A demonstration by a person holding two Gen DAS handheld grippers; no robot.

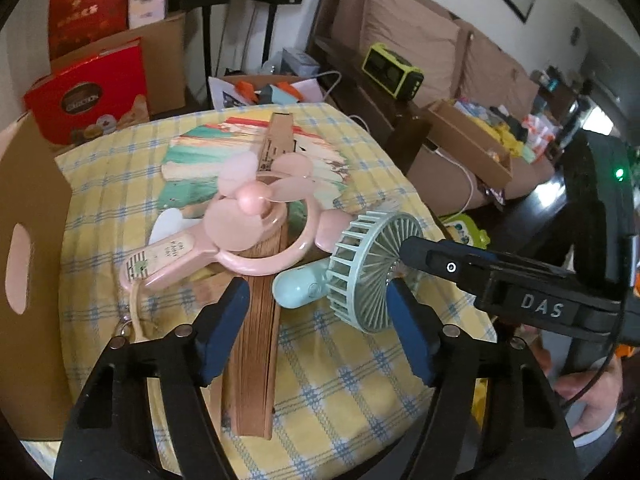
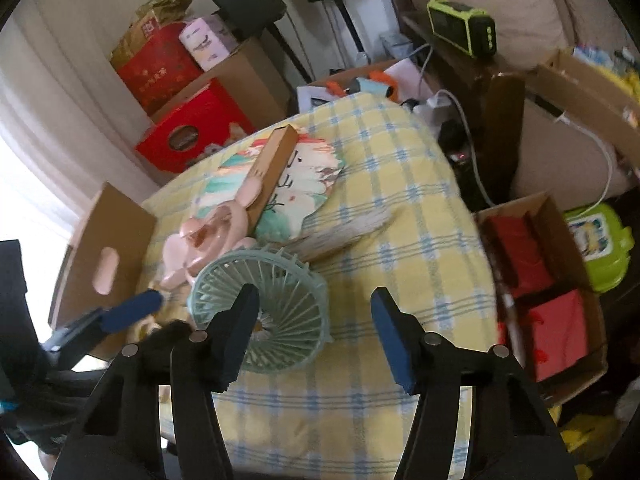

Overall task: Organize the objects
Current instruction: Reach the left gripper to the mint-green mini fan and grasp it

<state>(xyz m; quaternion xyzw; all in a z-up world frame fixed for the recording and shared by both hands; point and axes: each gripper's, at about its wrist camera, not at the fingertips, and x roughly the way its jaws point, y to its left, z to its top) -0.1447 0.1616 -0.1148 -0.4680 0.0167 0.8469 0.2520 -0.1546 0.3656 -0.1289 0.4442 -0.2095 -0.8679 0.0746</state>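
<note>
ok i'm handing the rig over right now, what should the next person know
Left gripper: open, empty, hovering over the wooden folding fan.
Right gripper: open, empty, its fingers at the green handheld fan.
The pink handheld fan lies on the folding fan, atop a painted paper fan, all on the checked tablecloth.
A cardboard box stands at the table's left edge.
Done: nothing visibly sorted.
Left: all the fans; the green one looks like the likely first pick.

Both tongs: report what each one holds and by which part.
Nothing is held. The left tongs stand open over the brown folded fan; the right tongs stand open at the green handheld fan.
</note>
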